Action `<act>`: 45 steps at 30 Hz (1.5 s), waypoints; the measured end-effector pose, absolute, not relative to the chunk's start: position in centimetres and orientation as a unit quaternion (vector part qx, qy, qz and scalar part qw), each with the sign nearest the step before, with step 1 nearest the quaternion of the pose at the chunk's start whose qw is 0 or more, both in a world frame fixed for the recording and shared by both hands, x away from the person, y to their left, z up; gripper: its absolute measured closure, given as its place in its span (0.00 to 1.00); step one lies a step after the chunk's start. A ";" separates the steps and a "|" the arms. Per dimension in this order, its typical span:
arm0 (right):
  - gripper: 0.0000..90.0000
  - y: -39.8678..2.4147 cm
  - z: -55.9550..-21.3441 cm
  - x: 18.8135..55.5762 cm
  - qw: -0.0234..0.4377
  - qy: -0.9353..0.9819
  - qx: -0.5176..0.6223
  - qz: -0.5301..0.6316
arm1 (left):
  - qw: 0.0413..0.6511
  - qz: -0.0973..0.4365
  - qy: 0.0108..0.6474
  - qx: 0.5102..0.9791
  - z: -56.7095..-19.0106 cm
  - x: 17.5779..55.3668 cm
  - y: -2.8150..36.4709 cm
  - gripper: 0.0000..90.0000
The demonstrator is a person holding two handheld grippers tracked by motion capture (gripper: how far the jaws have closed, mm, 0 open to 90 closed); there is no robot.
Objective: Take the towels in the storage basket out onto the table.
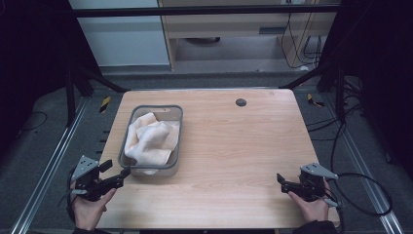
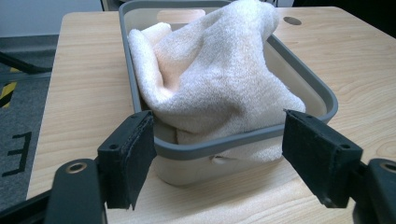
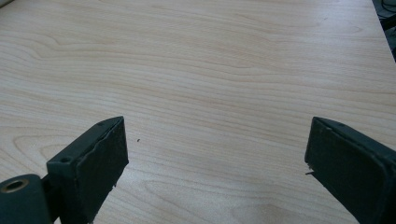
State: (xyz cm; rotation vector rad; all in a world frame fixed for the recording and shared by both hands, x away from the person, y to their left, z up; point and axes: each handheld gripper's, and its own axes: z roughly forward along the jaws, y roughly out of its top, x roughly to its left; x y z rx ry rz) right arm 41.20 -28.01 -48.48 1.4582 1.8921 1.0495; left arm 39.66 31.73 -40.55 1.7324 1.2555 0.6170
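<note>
A grey-rimmed plastic bin [image 1: 177, 127] stands on the left half of the wooden table [image 1: 238, 146]. A crumpled cream towel [image 1: 148, 140] lies in it and hangs over the near rim. In the left gripper view the towel [image 2: 215, 70] heaps above the bin's rim [image 2: 210, 147]. My left gripper [image 1: 124, 174] is open just in front of the bin's near left corner, its jaws spread wide and holding nothing. My right gripper [image 1: 280, 181] is open near the table's front right edge, over bare wood [image 3: 210, 93].
A small dark round grommet [image 1: 240, 102] sits in the table near its far edge. A black cable [image 1: 363, 192] loops off the right gripper beside the table. Metal frame rails [image 1: 53, 161] run along both sides on the floor.
</note>
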 end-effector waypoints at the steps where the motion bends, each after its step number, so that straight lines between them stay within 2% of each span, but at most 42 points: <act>1: 0.07 -28.0 -48.5 41.2 0.263 0.699 0.539 0.389 | 0.441 0.247 0.504 0.700 -40.3 39.8 31.6 0.28; 29: 0.07 -28.0 -48.6 41.2 0.262 0.700 0.541 0.385 | 0.426 0.228 0.477 0.735 -37.9 42.4 30.4 0.26; 45: 0.07 -28.0 -48.7 41.2 0.260 0.702 0.541 0.383 | 0.390 0.221 0.458 0.767 -36.3 44.2 29.0 0.26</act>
